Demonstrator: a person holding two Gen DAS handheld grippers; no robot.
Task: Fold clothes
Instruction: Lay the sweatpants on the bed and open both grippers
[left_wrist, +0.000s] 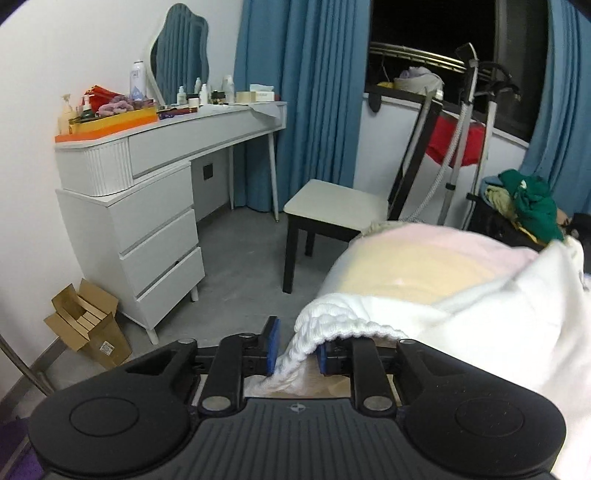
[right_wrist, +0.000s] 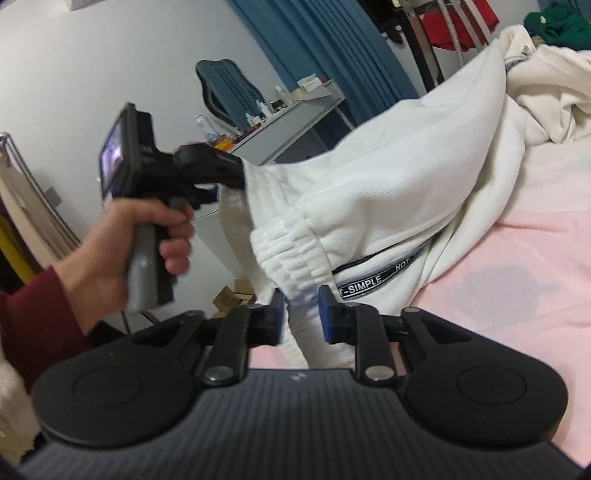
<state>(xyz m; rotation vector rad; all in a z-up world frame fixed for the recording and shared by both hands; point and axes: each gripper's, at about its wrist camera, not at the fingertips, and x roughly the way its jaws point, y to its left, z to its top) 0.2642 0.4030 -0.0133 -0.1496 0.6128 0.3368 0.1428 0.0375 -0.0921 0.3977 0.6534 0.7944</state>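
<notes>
L tongs (left_wrist: 295, 345): pads partly apart, ribbed hem of white garment (right_wrist: 388, 177) between them; can't tell if pinched. R tongs (right_wrist: 302, 314): partly apart, hem between, not pressed. Garment raised off pink bed (right_wrist: 517, 314), bunched. No fold made; all folding left, in my judgement.

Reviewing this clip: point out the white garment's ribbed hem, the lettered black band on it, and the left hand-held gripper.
ribbed hem (right_wrist: 284, 254), right wrist view: on the gathered white ribbing.
lettered black band (right_wrist: 364, 285), right wrist view: on the printed lettering.
left hand-held gripper (left_wrist: 295, 356), left wrist view: midway between its blue-padded fingertips, where cloth lies.
</notes>
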